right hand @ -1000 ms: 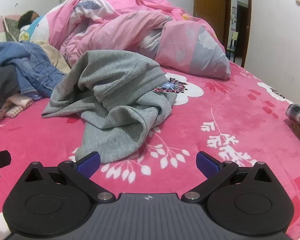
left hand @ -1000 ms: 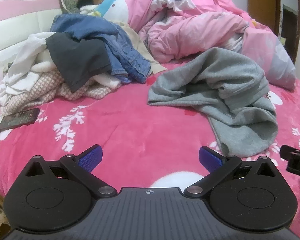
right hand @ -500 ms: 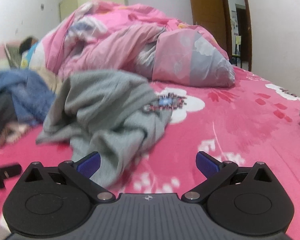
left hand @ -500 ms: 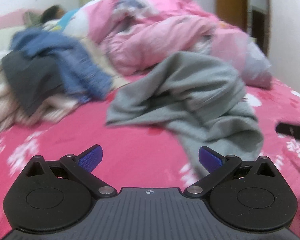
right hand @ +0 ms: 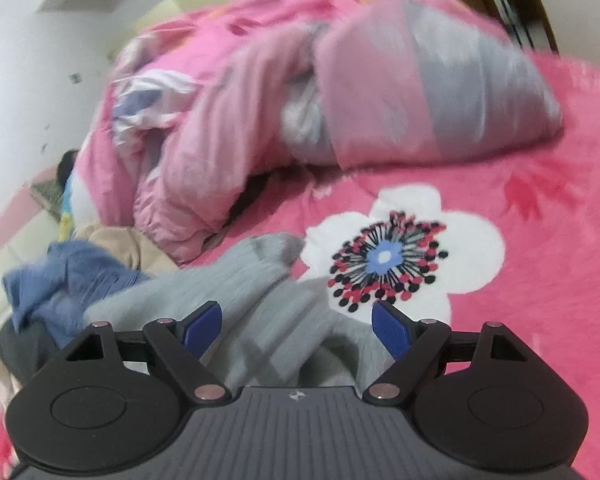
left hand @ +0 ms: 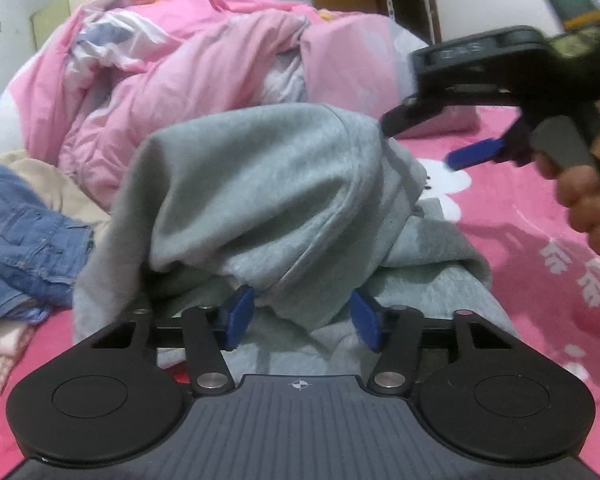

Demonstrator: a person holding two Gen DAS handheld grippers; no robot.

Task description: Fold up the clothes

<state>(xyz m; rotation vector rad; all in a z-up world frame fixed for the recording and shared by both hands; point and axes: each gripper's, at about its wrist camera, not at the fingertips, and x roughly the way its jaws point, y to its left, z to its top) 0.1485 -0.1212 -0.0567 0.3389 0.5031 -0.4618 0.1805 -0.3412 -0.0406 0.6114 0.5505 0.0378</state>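
The grey sweatshirt (left hand: pixel 260 200) lies crumpled on the pink flowered bed (left hand: pixel 520 220), and a second ago it sat well ahead of both grippers; now it fills the space right at their tips. A hanging fold of it drops between the jaws of the left gripper (left hand: pixel 300 316), which are closing from fully apart to about half-way; the blue pads flank the fold, but whether they press it yet I cannot tell, so I judge the grip as forming, not made. The right gripper (right hand: pixel 298 328) has swept in over the far side of the same garment, near the white flower print (right hand: pixel 388 256); its jaws are just beginning to close and stand wide apart, with ribbed grey cloth lying under and between them, unpinched. Beyond the jaws lie the heaped pink duvet (left hand: pixel 180 80) and, to the left, the denim garment (left hand: pixel 28 240). The reach looks finished: pinching and lifting to spread the sweatshirt flat comes next.
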